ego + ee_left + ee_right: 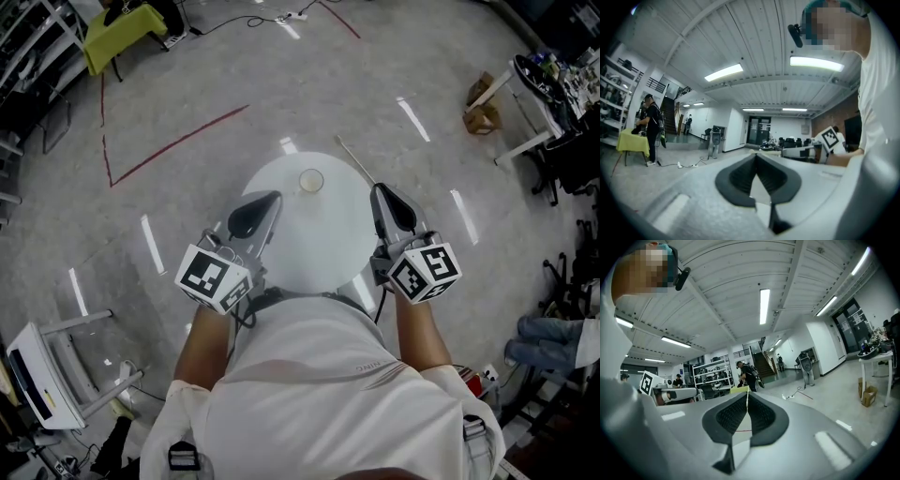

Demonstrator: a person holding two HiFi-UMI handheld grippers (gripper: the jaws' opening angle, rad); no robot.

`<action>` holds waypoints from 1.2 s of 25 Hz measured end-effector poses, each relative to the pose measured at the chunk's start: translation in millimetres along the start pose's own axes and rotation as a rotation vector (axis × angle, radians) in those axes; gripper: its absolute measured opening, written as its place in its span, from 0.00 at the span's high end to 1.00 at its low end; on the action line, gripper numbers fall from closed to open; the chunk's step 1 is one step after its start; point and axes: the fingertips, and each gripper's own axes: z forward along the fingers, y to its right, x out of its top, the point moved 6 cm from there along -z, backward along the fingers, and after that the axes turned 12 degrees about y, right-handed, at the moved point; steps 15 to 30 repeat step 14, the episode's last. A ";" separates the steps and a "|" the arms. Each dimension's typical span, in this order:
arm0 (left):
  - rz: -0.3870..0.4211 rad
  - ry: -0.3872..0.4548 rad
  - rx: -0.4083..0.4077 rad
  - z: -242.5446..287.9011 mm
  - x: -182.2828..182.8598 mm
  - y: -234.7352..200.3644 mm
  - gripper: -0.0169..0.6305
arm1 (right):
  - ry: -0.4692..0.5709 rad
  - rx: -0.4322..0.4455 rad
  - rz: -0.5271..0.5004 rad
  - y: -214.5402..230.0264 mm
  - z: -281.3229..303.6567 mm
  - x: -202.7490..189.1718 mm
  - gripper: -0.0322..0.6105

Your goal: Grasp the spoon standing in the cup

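Round white table (309, 258), seen from above. Right gripper (377, 190) at the table's right edge, jaws pinched nearly together on the spoon (354, 159), a thin pale stem caught at the very tips (the right gripper view shows it as a sliver between the pads). The spoon slants forward and leftward from the tips, out past the far rim, and does not touch the cup. Cup (310, 180) stands upright near the table's far edge, left of the spoon, nothing in it. Left gripper (277, 197) at the table's left edge, jaw tips together, holding nothing, near the cup but apart from it.
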 end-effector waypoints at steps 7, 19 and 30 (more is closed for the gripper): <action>0.009 0.002 0.023 -3.2 -0.5 -6.2 0.97 | 0.000 0.024 -0.011 -4.7 8.3 -0.2 0.94; 0.007 0.013 0.019 -4.2 5.9 -7.6 0.97 | -0.007 0.029 -0.012 -8.0 12.6 -1.4 0.93; 0.007 0.013 0.019 -4.2 5.9 -7.6 0.97 | -0.007 0.029 -0.012 -8.0 12.6 -1.4 0.93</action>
